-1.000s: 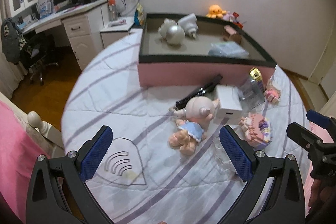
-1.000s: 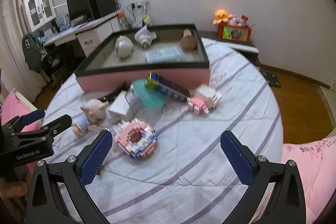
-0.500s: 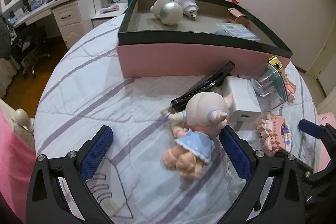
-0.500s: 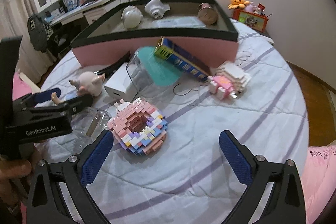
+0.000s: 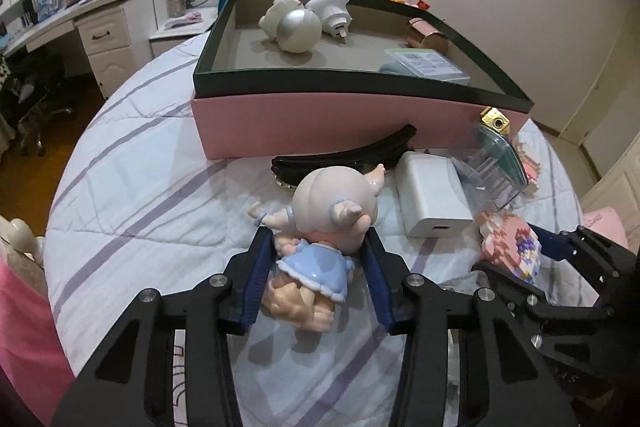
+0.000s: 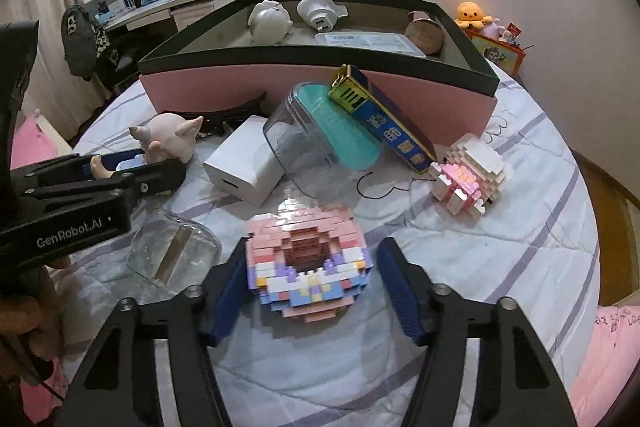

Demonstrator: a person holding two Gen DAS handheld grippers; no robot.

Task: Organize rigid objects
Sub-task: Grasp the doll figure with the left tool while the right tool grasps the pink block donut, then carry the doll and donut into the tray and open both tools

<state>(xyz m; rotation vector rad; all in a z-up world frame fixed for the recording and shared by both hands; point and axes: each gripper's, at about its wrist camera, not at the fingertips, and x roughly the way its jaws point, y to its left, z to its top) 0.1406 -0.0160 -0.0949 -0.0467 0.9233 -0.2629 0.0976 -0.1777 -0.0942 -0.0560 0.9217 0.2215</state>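
Note:
My left gripper (image 5: 318, 249) is shut on the pig doll (image 5: 320, 239), a pink-headed figure in a blue dress lying on the bed; it also shows in the right wrist view (image 6: 168, 143). My right gripper (image 6: 312, 263) straddles the pink brick donut (image 6: 308, 263), its jaws close on both sides, with small gaps still showing. The pink box with a dark rim (image 5: 340, 123) stands behind and holds a white round toy (image 5: 294, 27), a white plug (image 5: 332, 11) and a copper cylinder (image 5: 426, 37).
A white charger (image 5: 430, 197), black hair clip (image 5: 344, 157), clear case with teal lid (image 6: 324, 143), blue-gold box (image 6: 384, 123), pink-white brick figure (image 6: 472, 177) and clear plastic piece (image 6: 172, 255) lie on the bed. A desk (image 5: 80, 15) stands at far left.
Both grippers moved forward and down. The left closed its jaws onto the pig doll. The right narrowed its jaws around the brick donut.

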